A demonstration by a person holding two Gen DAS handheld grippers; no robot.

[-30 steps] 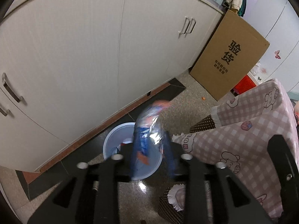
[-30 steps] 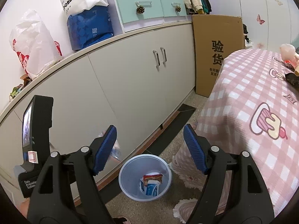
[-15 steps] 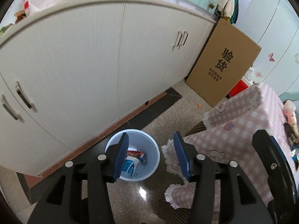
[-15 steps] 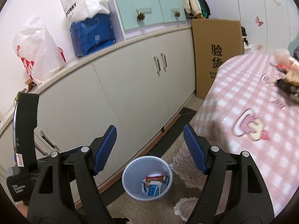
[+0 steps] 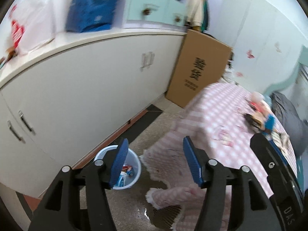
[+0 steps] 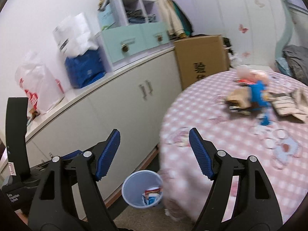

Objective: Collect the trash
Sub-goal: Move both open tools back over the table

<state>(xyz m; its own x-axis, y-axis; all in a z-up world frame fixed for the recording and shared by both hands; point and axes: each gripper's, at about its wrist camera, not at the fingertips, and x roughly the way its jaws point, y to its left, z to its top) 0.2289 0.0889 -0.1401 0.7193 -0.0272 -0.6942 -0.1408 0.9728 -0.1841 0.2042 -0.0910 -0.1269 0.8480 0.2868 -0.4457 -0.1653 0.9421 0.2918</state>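
Note:
A pale blue waste bin (image 5: 132,165) stands on the floor by the white cabinets and holds several wrappers (image 5: 126,170); it also shows in the right wrist view (image 6: 140,184). My left gripper (image 5: 154,161) is open and empty, high above the bin. My right gripper (image 6: 154,152) is open and empty, above the bin and the table edge. A blurred pile of trash, with a blue wrapper (image 6: 259,94) and brown paper (image 6: 238,98), lies on the pink checked tablecloth (image 6: 221,134). The pile shows at the far right in the left wrist view (image 5: 263,119).
White cabinets (image 5: 86,88) run along the left. A tall cardboard box (image 5: 200,71) leans at their far end. Plastic bags (image 6: 38,80) and a blue pack (image 6: 84,67) sit on the counter. The tablecloth hangs to the floor beside the bin.
A wrapper dropped from the left gripper into the bin a second ago. Both grippers have since lifted and turned right, bringing the tabletop and its trash pile into view.

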